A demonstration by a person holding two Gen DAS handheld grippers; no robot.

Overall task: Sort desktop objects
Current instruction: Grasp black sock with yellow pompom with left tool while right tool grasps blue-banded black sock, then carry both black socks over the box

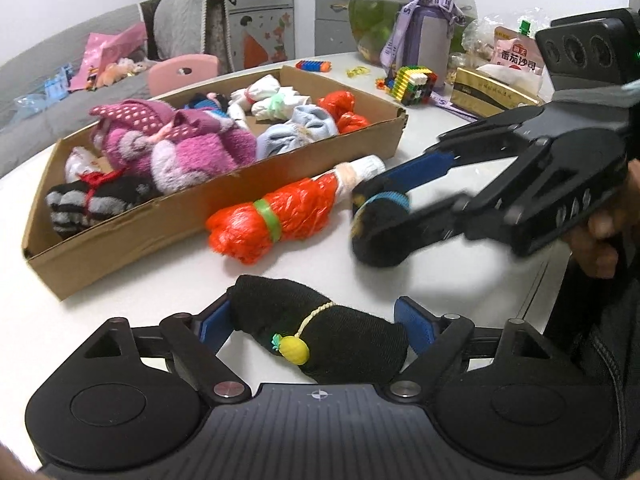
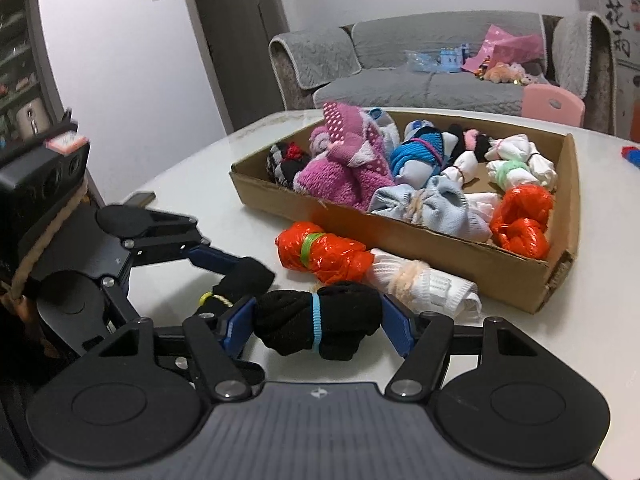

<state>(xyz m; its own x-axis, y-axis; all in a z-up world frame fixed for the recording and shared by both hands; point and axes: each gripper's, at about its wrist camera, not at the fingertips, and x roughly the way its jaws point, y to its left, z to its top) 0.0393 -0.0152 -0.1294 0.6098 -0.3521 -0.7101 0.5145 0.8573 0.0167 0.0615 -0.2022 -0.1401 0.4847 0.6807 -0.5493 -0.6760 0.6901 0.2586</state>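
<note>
We clamp each black sock bundle squarely: left gripper (image 1: 316,340) on the pineapple-tagged bundle (image 1: 320,340), right gripper (image 2: 316,324) on the blue-banded bundle (image 2: 318,324), then lift toward the far cardboard box (image 2: 400,236).

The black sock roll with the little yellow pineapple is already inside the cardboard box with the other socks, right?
Not quite. The black sock roll with the pineapple charm lies on the white table, outside the cardboard box, between the left gripper fingers. The left wrist view shows it.

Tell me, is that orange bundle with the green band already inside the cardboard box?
No: the orange bundle lies on the white table, just outside the front wall of the cardboard box.
</note>
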